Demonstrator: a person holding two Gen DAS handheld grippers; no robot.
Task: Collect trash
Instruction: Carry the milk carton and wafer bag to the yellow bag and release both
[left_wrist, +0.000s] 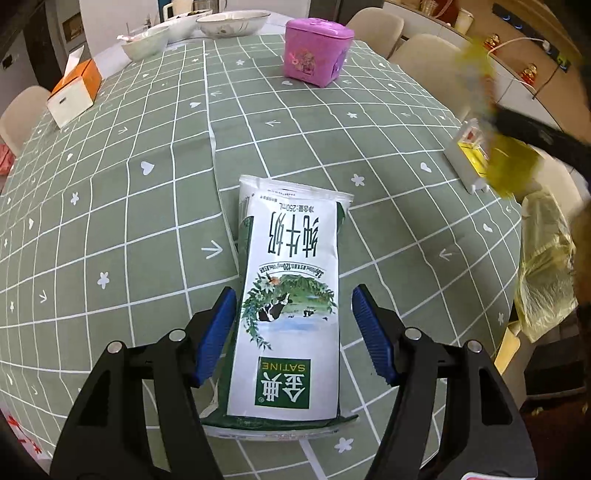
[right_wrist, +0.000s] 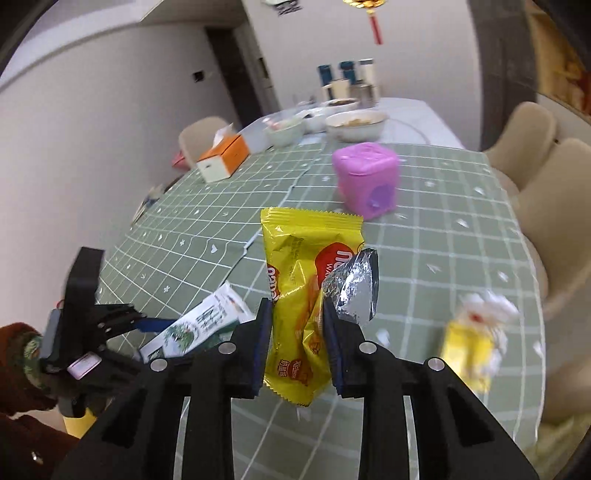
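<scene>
Bench: a round top under a green cloth with a white grid, small hearts and flowers printed on it.
Chairs: beige ones stand around the far and right edges of the bench.
Bin bag: a pale yellow plastic bag hangs just off the right edge of the bench.
Bowls: several white ones sit together at the far side.
Pink box: a lidded pink plastic container stands well beyond the trash, towards the far side.
Tissue box: orange and white, near the far left edge, with a tissue sticking up.
Milk carton: a flattened white and green carton lies flat on the cloth, its length running away from the left wrist camera.
Left tongs: partly spread, one blue pad on each side of the carton; the left pad is at or very near the carton's edge, the right one stands clear, so nothing is gripped.
Yellow wrapper: an empty snack packet, torn open with silver foil showing, lifted clear of the cloth.
Right tongs: closed tight onto the lower part of the wrapper, both pads pressing it, and raised above the bench.
Small yellow packet: blurred, with white parts, lying on the cloth near the right edge.
</scene>
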